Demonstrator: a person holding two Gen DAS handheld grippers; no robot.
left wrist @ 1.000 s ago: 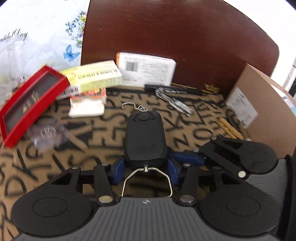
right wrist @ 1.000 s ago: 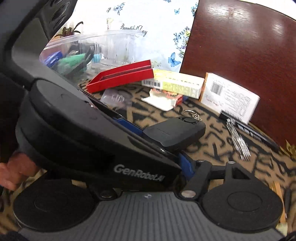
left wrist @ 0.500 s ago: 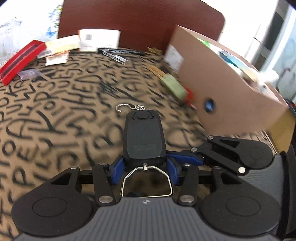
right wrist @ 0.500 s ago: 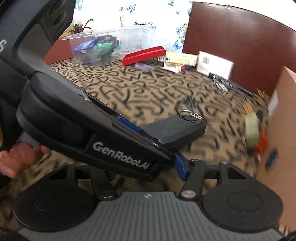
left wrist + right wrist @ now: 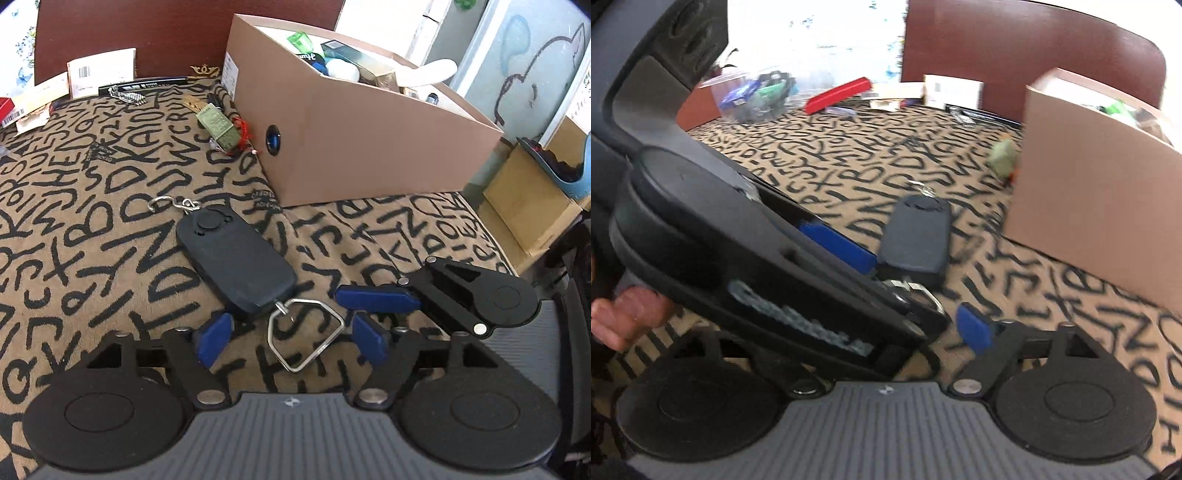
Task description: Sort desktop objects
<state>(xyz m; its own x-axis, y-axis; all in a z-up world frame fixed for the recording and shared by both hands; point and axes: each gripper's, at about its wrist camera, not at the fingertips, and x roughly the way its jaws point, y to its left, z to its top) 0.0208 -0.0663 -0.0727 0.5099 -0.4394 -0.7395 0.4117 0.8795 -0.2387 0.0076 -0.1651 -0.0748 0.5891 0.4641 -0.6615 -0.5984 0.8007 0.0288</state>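
We see both hand-held grippers, left and right, angled down with jaws opening, releasing a black luggage scale onto the letter-print desk; printing blurred.

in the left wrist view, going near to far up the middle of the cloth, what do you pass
blue pads of the opening left tool → bent wire handle loop → black oblong hanging scale → small metal hook → green rectangular charm with red cord → black pen → white barcoded box
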